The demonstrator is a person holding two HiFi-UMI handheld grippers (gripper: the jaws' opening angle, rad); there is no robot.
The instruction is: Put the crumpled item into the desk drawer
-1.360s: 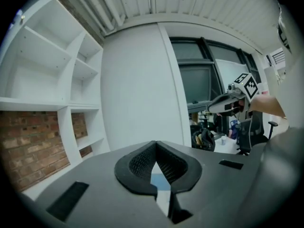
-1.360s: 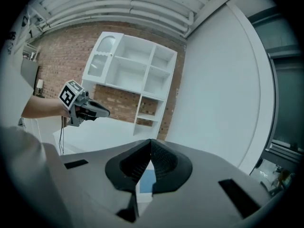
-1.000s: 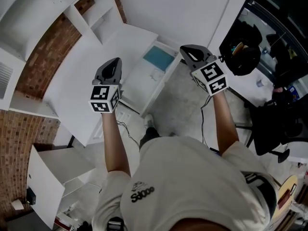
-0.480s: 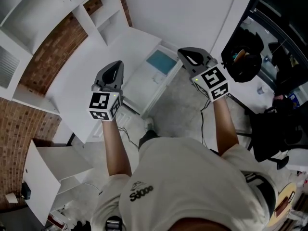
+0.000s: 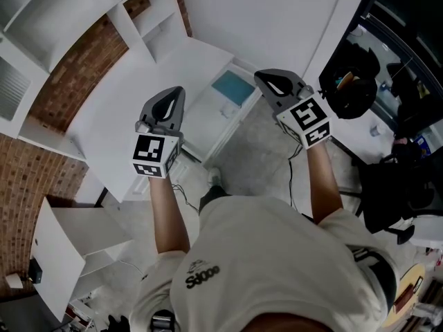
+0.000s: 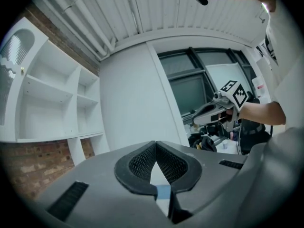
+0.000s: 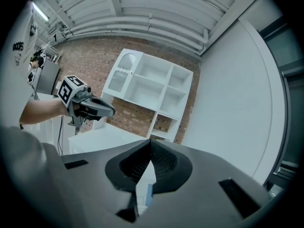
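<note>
Head view, looking steeply down. Nearest: the person's white shirt (image 5: 277, 268), both bare forearms raised ahead.

Left tool (image 5: 178, 91): held over the near edge of the white table (image 5: 131, 95), marker cube (image 5: 152, 156) facing up. Jaws together at the tips, nothing between the pads.

Right tool (image 5: 259, 77): level with the left one and well apart from it, held over the grey floor (image 5: 256, 151), just beside the far corner of the drawer (image 5: 201, 120). Jaws likewise closed tip to tip, empty. Each tool shows up in the other's own view, held in the air.

Drawer: between the two tools and below them, pulled out from the table's side. A light blue sheet (image 5: 232, 86) lies flat at its far end.

Crumpled item: not clearly identifiable. A small pale lump (image 5: 225, 109) sits inside the drawer, just this side of the blue sheet; too small to tell whether it is the item. Neither tool carries it.

Farther left: white shelf unit (image 5: 69, 19) against a red brick wall (image 5: 76, 81). Farther right: a black office chair (image 5: 387, 185) and dark clutter on a second surface.
</note>
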